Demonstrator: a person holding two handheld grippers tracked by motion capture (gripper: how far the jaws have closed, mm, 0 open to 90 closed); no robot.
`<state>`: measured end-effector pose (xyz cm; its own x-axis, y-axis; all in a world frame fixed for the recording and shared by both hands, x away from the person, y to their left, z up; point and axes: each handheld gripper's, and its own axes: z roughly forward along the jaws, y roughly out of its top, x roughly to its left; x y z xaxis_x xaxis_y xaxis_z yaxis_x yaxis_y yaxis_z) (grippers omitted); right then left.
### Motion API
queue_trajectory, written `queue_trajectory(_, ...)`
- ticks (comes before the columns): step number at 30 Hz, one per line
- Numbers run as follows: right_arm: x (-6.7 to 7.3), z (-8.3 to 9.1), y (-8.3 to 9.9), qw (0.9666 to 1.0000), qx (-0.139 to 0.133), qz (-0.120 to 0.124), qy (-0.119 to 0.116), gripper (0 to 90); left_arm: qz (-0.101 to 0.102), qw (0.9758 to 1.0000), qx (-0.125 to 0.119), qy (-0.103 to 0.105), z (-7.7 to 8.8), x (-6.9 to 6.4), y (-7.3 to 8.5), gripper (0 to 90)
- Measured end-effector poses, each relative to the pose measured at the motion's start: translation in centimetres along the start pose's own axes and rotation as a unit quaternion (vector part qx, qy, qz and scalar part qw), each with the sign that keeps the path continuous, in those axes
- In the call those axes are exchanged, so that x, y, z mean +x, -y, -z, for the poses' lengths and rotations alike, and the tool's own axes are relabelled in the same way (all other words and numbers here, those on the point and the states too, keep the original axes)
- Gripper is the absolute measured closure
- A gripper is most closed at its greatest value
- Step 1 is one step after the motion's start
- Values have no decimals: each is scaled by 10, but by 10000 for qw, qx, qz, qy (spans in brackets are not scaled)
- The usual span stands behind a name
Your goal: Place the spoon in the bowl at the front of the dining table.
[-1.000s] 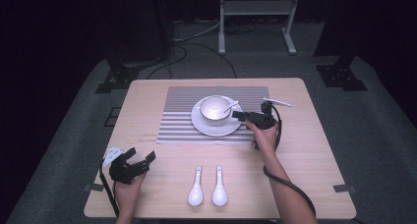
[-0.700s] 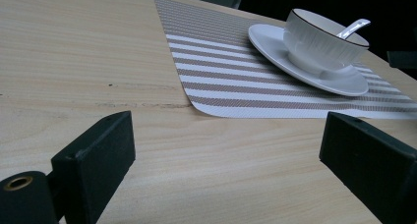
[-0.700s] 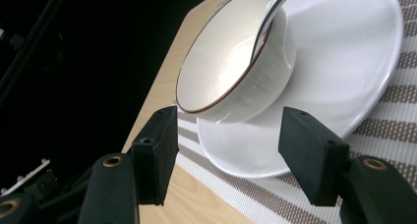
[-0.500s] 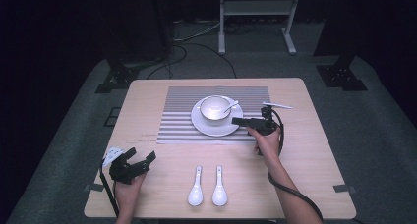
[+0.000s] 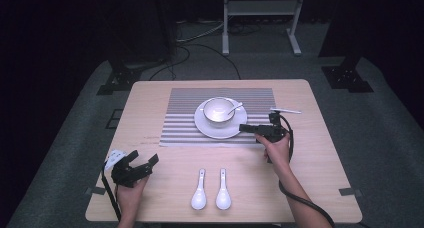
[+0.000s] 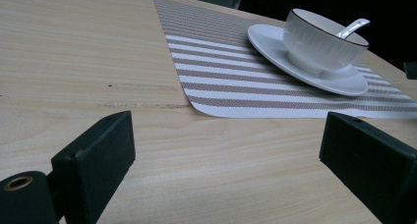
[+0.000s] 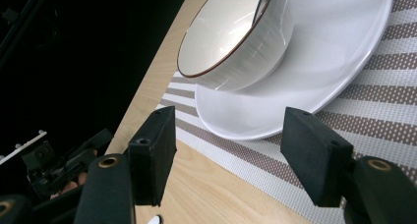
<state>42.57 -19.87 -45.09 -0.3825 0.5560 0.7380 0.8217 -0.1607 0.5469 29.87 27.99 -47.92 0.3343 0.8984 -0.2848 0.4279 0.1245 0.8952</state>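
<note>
Resting on a striped placemat (image 5: 220, 115) toward the far middle of the wooden desk (image 5: 150, 95), a white plate (image 5: 220, 129) carries a white bowl (image 5: 219, 111) with a thin dark rim, and a white spoon (image 5: 234, 108) leans inside that bowl with its handle sticking out over the edge. The right gripper (image 5: 246, 128) hovers just beside the plate's right edge, pointing across the desk toward it; its jaws have just been opening and now stand spread, with nothing pinched between them. In the right gripper view the two black jaws frame the near rim of the plate (image 7: 314, 67), which lies ahead of the tips rather than between the pads, and the bowl (image 7: 236, 42) sits tilted in the frame above — whether the tips touch the mat cannot be told. The left gripper (image 5: 146, 162) is held well apart from the dishes, near the front left corner of the desk, its jaws also spread wide and empty; its own view looks low across bare wood toward the mat (image 6: 231, 81), the plate (image 6: 305, 57) and the bowl (image 6: 319, 37). Two more white spoons (image 5: 211, 190) lie side by side near the front edge — bowls toward the person, handles pointing away.
</note>
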Motion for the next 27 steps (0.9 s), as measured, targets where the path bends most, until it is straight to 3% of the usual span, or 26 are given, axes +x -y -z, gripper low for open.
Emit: queue_trajectory(27, 0, 20, 24, 9996, 183, 189, -96, 358, 14, 10000, -3, -6, 0, 0, 0, 54)
